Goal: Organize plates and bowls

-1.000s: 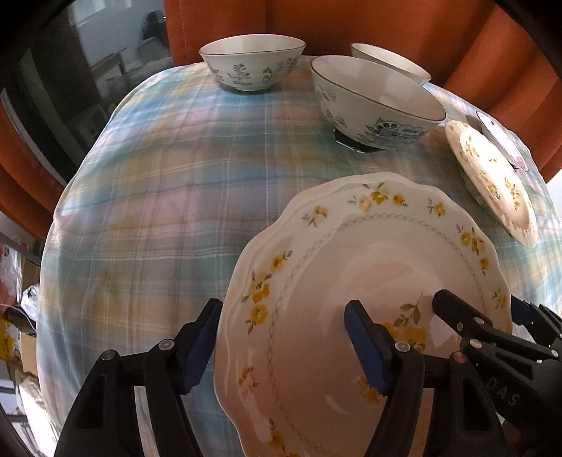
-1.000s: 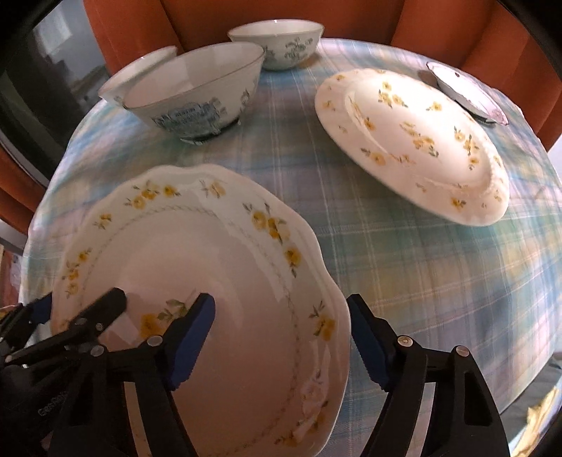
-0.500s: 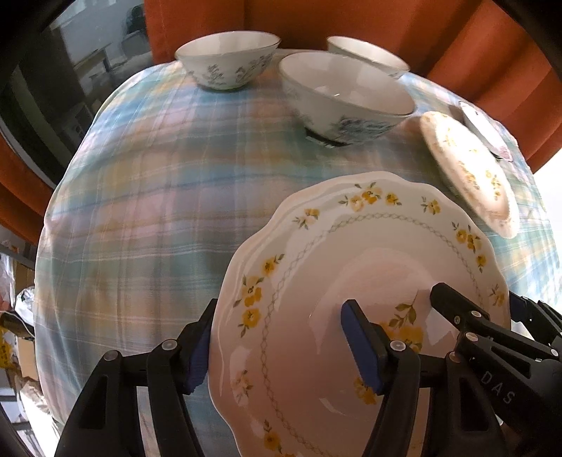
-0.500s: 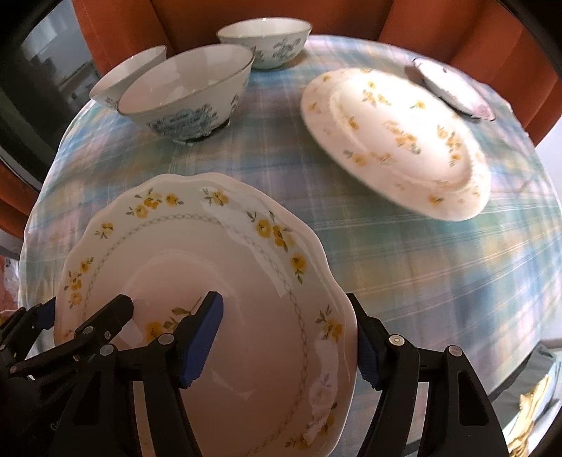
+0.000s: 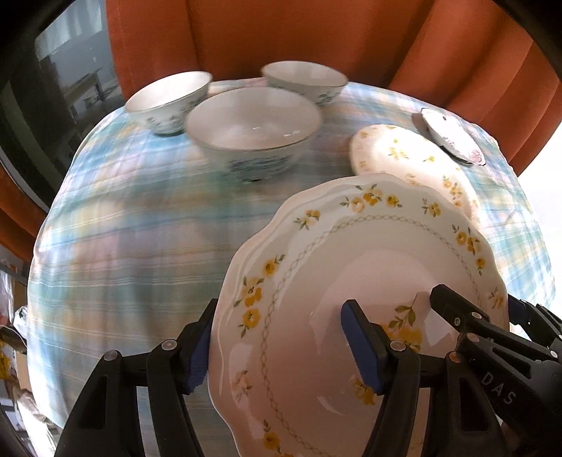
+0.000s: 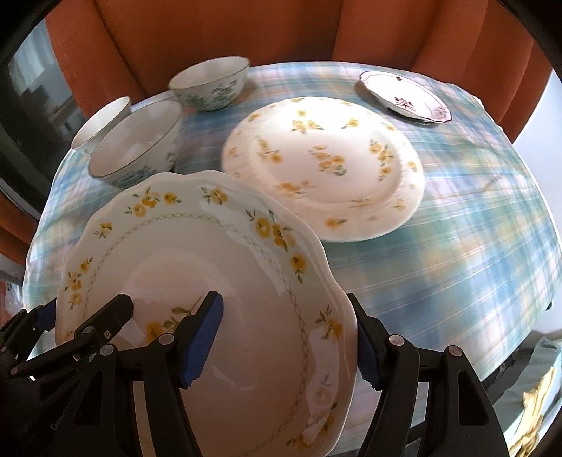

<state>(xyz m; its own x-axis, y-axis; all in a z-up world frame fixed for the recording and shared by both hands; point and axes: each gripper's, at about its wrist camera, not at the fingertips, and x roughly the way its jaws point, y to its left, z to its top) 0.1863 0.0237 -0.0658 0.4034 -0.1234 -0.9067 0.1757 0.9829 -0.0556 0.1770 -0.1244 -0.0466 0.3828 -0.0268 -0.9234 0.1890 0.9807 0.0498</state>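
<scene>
A scalloped white plate ringed with yellow flowers hangs tilted above the table, held from both sides. My left gripper is shut on its left rim, one pad under the edge and one on the inner face. On the opposite rim my right gripper is shut the same way on the plate. Each gripper shows at the edge of the other's view. Behind lies a second yellow-flowered plate, its near edge hidden by the held one. One large bowl and two smaller bowls stand at the back.
A small plate with a purple flower lies at the far right of the table with its blue plaid cloth. Orange curtains hang right behind the table. The cloth's front right edge drops off near a yellow object lower down.
Both pairs of jaws closed in on the plate's rim. The plate has come up off the cloth and moved toward the other flowered plate, now overlapping its near edge.
</scene>
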